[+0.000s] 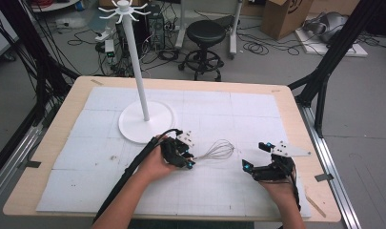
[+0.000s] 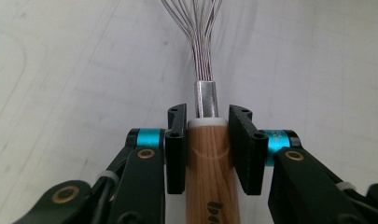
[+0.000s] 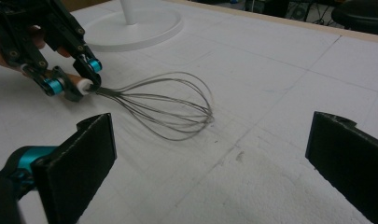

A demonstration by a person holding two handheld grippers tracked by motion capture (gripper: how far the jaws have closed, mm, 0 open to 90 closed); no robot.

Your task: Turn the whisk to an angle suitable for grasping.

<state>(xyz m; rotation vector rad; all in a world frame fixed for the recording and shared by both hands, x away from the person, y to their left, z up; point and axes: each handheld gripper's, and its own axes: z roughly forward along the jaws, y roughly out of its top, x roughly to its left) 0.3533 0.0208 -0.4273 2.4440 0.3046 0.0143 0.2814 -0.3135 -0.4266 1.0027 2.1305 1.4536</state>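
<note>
A wire whisk (image 1: 218,151) with a wooden handle (image 2: 211,172) lies low over the white mat at mid table, its wire head pointing right. My left gripper (image 1: 187,157) is shut on the handle just behind the white collar; both black pads (image 2: 176,149) press its sides. From the right gripper view the whisk head (image 3: 170,108) spreads over the mat, with the left gripper (image 3: 77,84) clamped at its neck. To the right of the whisk, my right gripper (image 1: 253,156) rests near the mat, open wide, with nothing between its fingers (image 3: 91,158).
A white stand with a round base (image 1: 146,121), a tall pole and hooked arms at the top (image 1: 124,10) rises behind the left gripper. The white mat (image 1: 238,109) covers a wooden table. A stool (image 1: 206,33) and cables sit on the floor beyond.
</note>
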